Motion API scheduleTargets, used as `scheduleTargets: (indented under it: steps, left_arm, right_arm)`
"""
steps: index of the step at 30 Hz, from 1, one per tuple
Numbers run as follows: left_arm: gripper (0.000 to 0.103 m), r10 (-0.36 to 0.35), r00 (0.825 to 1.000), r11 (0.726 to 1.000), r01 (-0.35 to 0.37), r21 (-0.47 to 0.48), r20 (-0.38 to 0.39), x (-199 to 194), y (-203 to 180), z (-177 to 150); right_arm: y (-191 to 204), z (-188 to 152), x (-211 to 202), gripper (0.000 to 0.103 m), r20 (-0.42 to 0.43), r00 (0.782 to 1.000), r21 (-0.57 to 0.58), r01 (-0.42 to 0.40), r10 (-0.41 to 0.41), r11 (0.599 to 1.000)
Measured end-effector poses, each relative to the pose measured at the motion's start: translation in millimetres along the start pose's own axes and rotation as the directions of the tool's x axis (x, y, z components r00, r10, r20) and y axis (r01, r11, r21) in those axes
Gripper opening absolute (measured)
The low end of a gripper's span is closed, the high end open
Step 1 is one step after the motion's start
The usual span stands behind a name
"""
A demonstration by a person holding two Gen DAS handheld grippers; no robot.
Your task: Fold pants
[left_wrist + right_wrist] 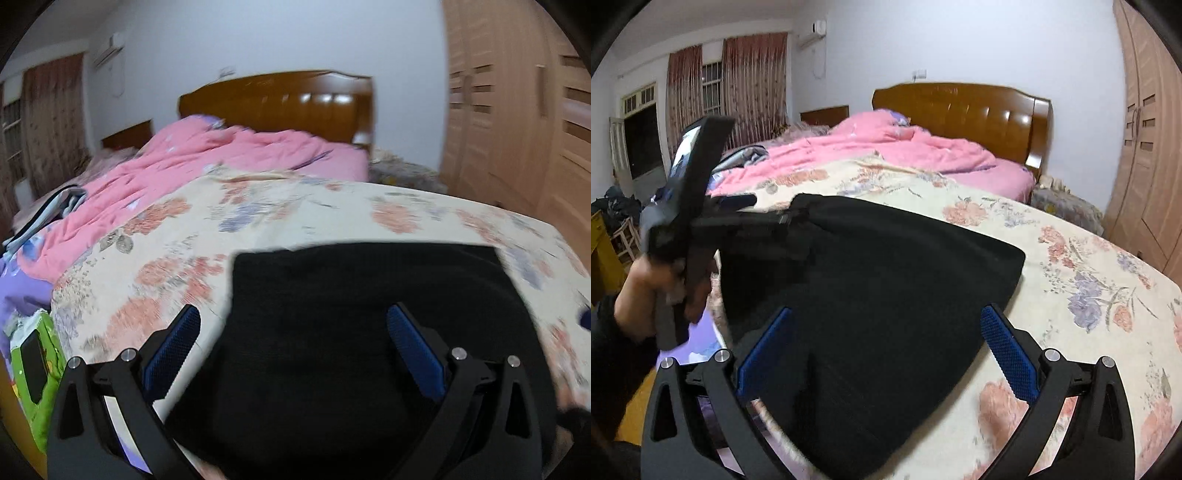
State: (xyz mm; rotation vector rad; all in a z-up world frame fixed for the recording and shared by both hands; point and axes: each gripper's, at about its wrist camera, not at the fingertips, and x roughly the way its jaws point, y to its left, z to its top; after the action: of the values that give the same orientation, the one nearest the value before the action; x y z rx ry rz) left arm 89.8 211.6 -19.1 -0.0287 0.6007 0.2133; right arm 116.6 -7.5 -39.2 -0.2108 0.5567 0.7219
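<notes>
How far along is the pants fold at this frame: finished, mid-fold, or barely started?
Late stage, it seems. The black pants already lie as a compact folded block on the floral sheet. Nothing is gripped: the right tool and left tool both hover open above the cloth. Left to do: perhaps one final fold or smoothing.

Bed (1071, 258) with floral sheet, black pants (886, 277) flat, pink quilt (886, 147) behind

I'm working in a home bedroom: a bed (1089, 266) with floral sheet, a pink quilt (886, 147) before the wooden headboard (964, 110), curtains (753, 81) upper left, probably a wardrobe (1145, 147) at right.
</notes>
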Motion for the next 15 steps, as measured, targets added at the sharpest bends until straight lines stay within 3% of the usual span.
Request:
scheduleTargets:
  steps: [5,7,9,13,15]
  left_arm:
    - [0.101,-0.009,0.999,0.991,0.016,0.135,-0.050,-8.3,-29.6,-38.5]
    - [0.101,-0.025,1.000,0.990,0.026,0.141,-0.008,-10.2,-28.7,-47.2]
    - [0.101,-0.040,0.999,0.990,0.041,0.133,-0.016,-8.9,-26.8,-49.0]
    - [0.101,-0.023,0.999,0.989,0.027,0.146,-0.029,-17.4,-27.2,-47.5]
    - [0.101,0.027,0.999,0.990,-0.029,0.140,0.020,-36.0,-26.4,-48.8]
  right_arm:
    - [2.1,-26.1,16.9,0.098,-0.091,0.996,-0.037,0.017,-0.021,0.999]
    - [-4.8,-33.3,26.1,0.098,-0.118,0.993,0.011,-0.009,0.010,1.000]
    - [-9.7,-34.9,24.4,0.098,-0.130,0.991,0.060,-0.027,0.035,0.998]
    - [-4.0,-33.9,3.7,0.098,-0.116,0.993,0.004,0.039,-0.038,0.999]
    - [-5.3,-34.5,-13.6,0.098,-0.071,0.995,0.015,0.065,-0.064,0.998]
